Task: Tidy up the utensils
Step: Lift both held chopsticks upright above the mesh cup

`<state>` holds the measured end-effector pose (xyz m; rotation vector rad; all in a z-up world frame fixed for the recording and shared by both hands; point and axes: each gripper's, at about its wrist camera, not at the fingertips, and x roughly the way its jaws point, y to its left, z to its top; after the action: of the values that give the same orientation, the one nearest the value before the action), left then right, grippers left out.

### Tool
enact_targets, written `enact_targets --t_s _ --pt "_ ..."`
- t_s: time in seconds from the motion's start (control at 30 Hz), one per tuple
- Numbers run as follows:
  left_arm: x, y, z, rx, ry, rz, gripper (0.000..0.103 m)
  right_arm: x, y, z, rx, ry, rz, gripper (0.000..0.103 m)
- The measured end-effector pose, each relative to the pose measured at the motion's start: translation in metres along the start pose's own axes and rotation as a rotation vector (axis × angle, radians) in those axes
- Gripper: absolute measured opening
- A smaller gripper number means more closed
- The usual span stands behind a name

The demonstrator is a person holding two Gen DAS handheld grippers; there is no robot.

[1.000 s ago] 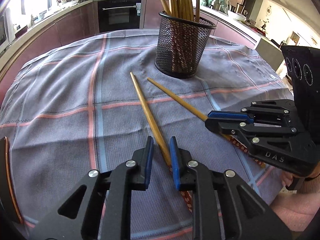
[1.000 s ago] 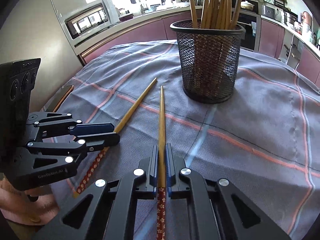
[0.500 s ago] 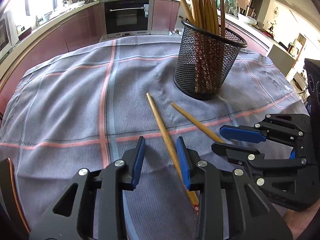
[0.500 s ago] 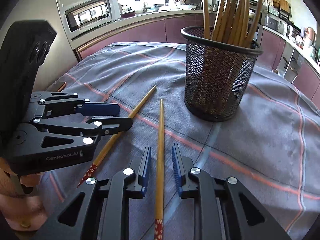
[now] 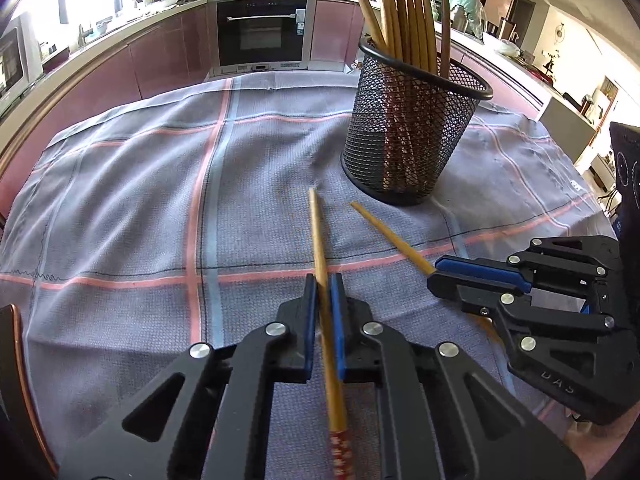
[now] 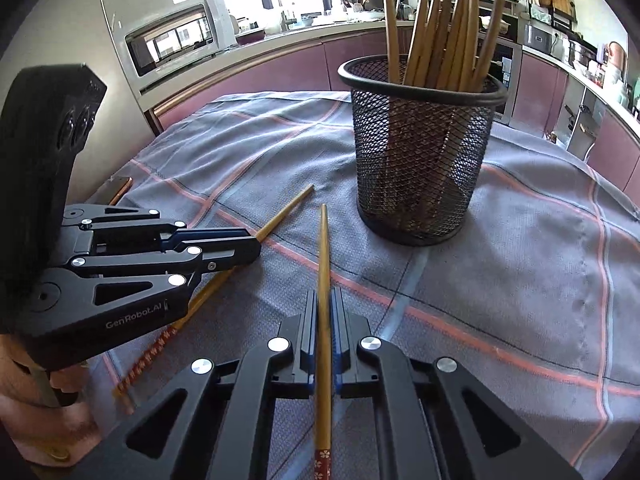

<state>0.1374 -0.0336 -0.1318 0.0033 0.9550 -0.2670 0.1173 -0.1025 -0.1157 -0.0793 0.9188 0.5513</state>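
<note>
Each gripper is pinching one chopstick, so both can go into the mesh cup (image 5: 412,128). The left gripper (image 5: 323,312) is squeezing its chopstick (image 5: 318,236); the right gripper (image 6: 324,320) is squeezing its chopstick (image 6: 323,248). Both chopsticks are pointing at the cup, on the worktop cloth (image 5: 140,200).

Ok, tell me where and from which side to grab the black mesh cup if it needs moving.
Grip the black mesh cup by its rolled rim on the near side, one finger inside and one outside: its body looks too wide to span, and the wooden chopsticks lean toward the far side.

Black left gripper (image 5: 323,300), blue pads (image 5: 337,332), silver screws; "GenRobot.AI" lettering.
</note>
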Motion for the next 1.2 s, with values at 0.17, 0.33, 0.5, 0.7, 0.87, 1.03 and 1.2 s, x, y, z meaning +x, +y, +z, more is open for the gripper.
enact_targets --t_s 0.17,0.33,0.5,0.7,0.87,1.03,1.2 --pt "-0.006 0.001 -0.003 -0.010 -0.008 -0.006 0.007 -0.016 -0.005 -0.002 0.014 -0.036 0.023 0.005" --pt "-0.019 0.002 -0.003 -0.014 -0.033 -0.016 0.007 -0.029 -0.007 -0.004 0.023 -0.073 0.051 0.005" --pt "-0.032 0.001 -0.003 -0.012 -0.062 -0.027 0.007 -0.041 -0.010 -0.005 0.036 -0.103 0.075 0.005" --pt "-0.045 -0.001 -0.001 -0.008 -0.088 -0.040 0.007 -0.055 -0.013 -0.003 0.048 -0.144 0.087 0.005" --pt "-0.057 -0.003 0.000 -0.003 -0.111 -0.051 0.007 -0.062 -0.014 -0.001 0.057 -0.173 0.088 0.005" --pt "-0.067 -0.006 0.002 0.001 -0.133 -0.055 0.007 -0.069 -0.015 0.001 0.063 -0.204 0.089 0.005" --pt "-0.077 -0.006 0.003 0.001 -0.154 -0.063 0.007 -0.076 -0.017 0.004 0.072 -0.229 0.088 0.005"
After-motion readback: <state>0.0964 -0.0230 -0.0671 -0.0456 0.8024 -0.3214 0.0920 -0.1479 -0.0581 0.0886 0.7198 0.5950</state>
